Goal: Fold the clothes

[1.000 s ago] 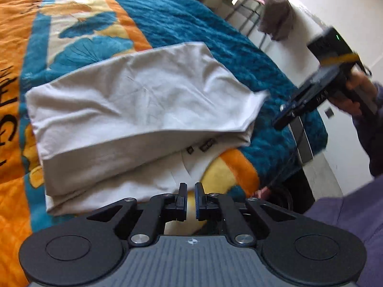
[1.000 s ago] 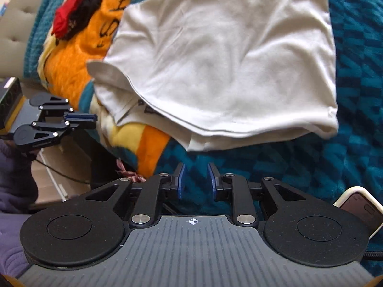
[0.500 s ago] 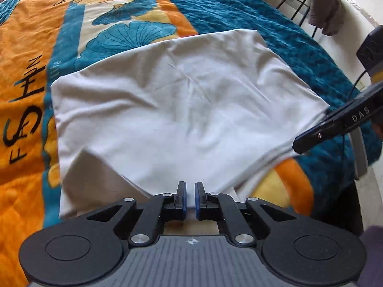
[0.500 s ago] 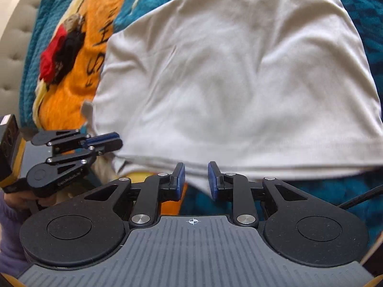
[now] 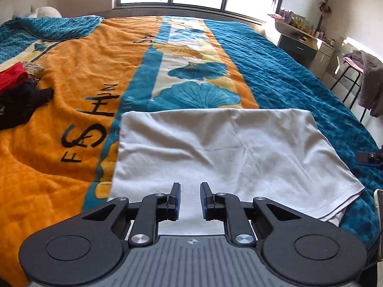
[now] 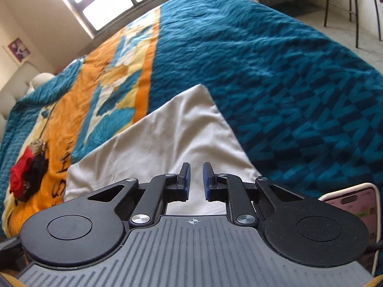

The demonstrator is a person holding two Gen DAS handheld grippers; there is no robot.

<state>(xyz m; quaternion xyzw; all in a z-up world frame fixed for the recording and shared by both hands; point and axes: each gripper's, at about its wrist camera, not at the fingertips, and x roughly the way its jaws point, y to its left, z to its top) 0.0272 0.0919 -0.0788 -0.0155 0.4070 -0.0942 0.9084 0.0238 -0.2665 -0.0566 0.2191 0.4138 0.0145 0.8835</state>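
- Far off to the left of my left gripper (image 5: 189, 201), a heap of red and black clothes (image 5: 16, 95) lies on the orange part of the bedspread (image 5: 79, 71).
- My left gripper has its fingers spread with a clear gap between the blue pads; nothing is pinched between them.
- Directly ahead of and beneath those fingers lies the white garment (image 5: 222, 148), folded into a flat, roughly rectangular shape on the bed, its far edge straight and its right-hand corner showing a hemmed layer over another layer.
- To the right of the garment, at the edge of the left wrist view, a small piece of my other tool shows over the teal blanket.
- My right gripper (image 6: 196, 179) is also parted, pads apart and holding nothing, with the garment's right corner just under and ahead of the fingertips.
- Right of that gripper, close beside its body, a phone (image 6: 356, 205) with a lit screen rests on the teal blanket.
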